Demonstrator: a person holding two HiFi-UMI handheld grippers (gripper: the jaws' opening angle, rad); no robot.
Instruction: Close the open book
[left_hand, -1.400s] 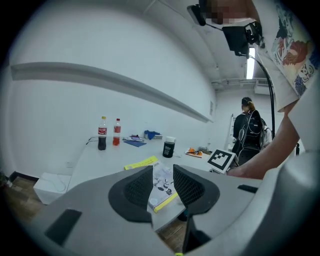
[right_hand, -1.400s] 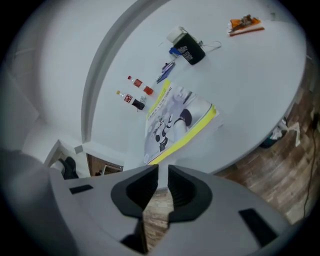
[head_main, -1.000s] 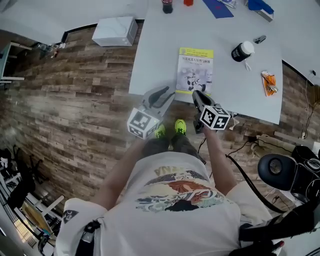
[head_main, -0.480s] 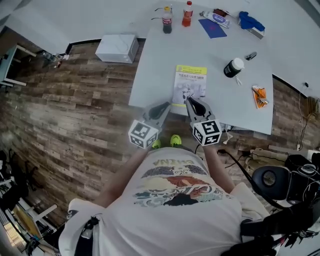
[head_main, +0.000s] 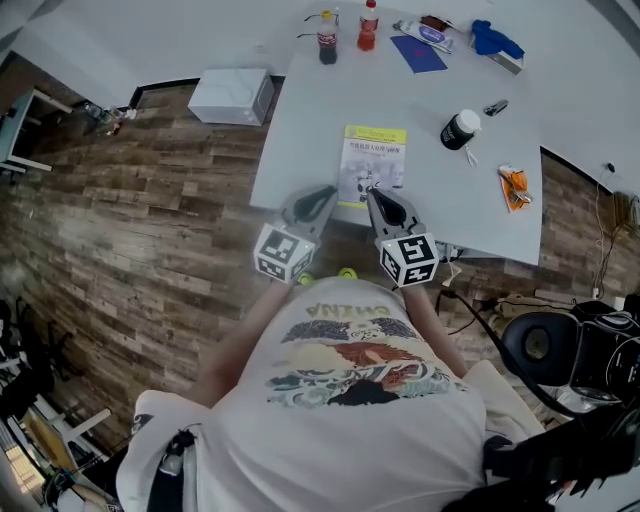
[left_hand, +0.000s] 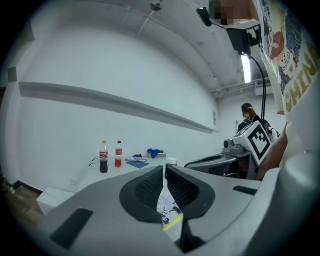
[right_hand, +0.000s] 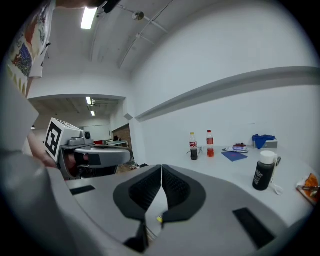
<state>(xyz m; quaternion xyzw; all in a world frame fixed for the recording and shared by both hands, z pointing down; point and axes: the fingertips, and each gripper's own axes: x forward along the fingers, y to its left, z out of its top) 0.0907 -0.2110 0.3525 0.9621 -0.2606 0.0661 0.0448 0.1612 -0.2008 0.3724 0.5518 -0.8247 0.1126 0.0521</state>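
I am registering a pull-back. A second ago the left claw (head_main: 322, 193) was standing open and the right claw (head_main: 373, 195) was tipping the book's near edge. Now both are hanging just short of the book, raised.

The left claw is clenching on nothing, its ribbed black pads meeting.

The book (head_main: 373, 165) is lying just ahead of both claws and between them. It is flat and closed, with its glossy yellow-and-white cover up, so I am judging the task done.

The right claw has just been closing, and its pads are meeting with nothing between them. Ahead of it and to the right, a black bottle (head_main: 459, 129) with a white cap is standing on the smooth white table (head_main: 300, 120).
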